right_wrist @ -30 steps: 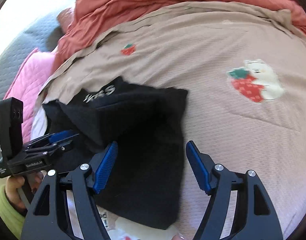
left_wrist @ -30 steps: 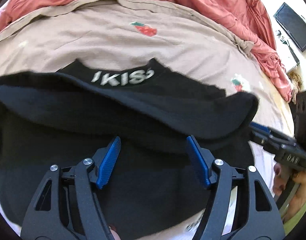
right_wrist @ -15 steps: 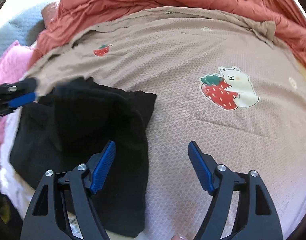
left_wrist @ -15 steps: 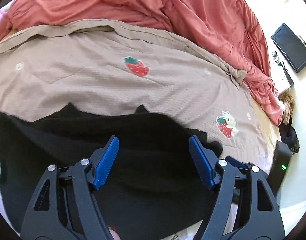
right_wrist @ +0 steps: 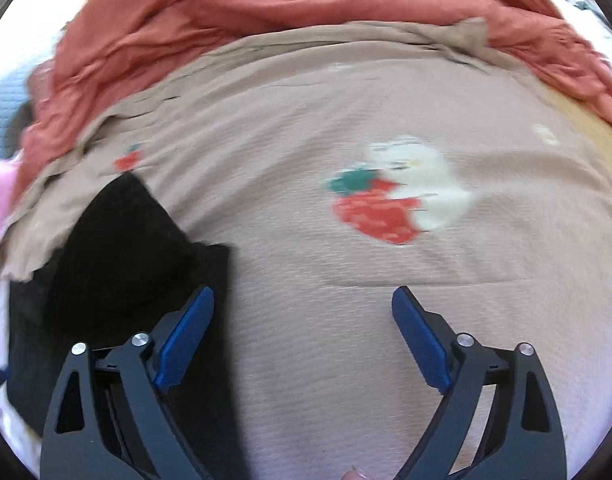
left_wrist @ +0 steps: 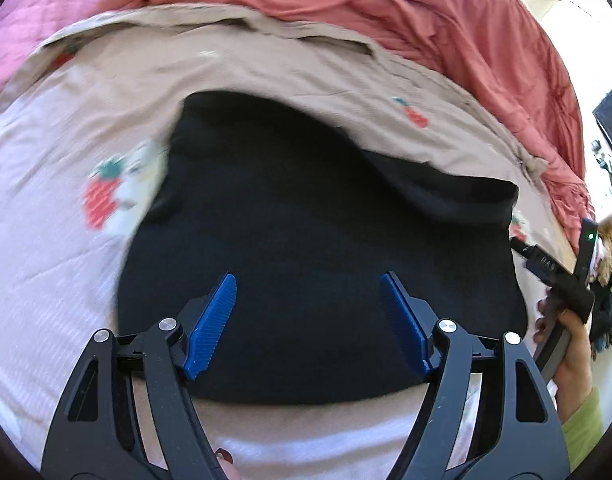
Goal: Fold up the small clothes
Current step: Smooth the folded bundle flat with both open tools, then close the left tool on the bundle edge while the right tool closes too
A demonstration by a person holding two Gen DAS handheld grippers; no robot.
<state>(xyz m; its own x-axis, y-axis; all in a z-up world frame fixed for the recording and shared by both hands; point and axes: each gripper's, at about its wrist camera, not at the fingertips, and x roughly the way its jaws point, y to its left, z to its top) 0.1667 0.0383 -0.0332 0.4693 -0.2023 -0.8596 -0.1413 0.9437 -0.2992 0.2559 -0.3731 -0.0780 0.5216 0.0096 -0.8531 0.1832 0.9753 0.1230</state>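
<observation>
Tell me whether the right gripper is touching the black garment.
Cannot tell. In the right wrist view the right gripper, opening, holds nothing; its left finger overlaps the black garment's edge, showing neither contact nor gap.

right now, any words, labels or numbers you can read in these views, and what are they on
"DAS", or near it: pale label on the right claw, whose jaws are opening with nothing between them; too small to be sure.
Black garment: no lettering shows.
Bedsheet: strawberry prints only, no words.

Black garment [left_wrist: 317, 248], small, plain, folded over on itself. Lies flat on beige strawberry-print bedspread [left_wrist: 118, 92], far right layer doubled into a raised fold. Right-wrist view: garment [right_wrist: 118, 248] at lower left, corner pointing away.
</observation>
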